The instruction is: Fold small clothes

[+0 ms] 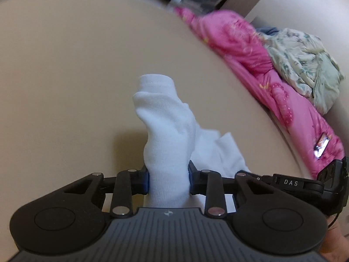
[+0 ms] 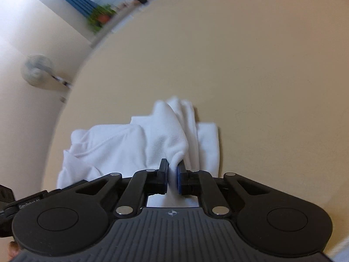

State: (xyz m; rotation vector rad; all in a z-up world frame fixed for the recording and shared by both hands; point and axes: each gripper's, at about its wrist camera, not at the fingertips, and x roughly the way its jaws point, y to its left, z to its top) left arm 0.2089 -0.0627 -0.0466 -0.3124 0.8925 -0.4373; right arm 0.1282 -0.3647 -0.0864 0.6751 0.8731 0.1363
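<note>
A white sock (image 1: pixel 168 131) stands up from between the blue pads of my left gripper (image 1: pixel 168 179), which is shut on its lower part. More white fabric (image 1: pixel 220 152) lies just right of it on the beige surface (image 1: pixel 76 65). In the right wrist view my right gripper (image 2: pixel 173 174) is shut on a pinched fold of the white clothing (image 2: pixel 135 144). That clothing lies crumpled on the beige surface (image 2: pixel 261 76) and spreads to the left of the fingers. Whether the two views show one garment or two, I cannot tell.
A crumpled pink patterned cloth (image 1: pixel 250 50) and a pale green floral cloth (image 1: pixel 305 61) lie along the surface's right edge. The black housing (image 1: pixel 305 185) of the other hand-held tool sits at lower right. Left of the surface are a pale wall and a blurred round object (image 2: pixel 37 69).
</note>
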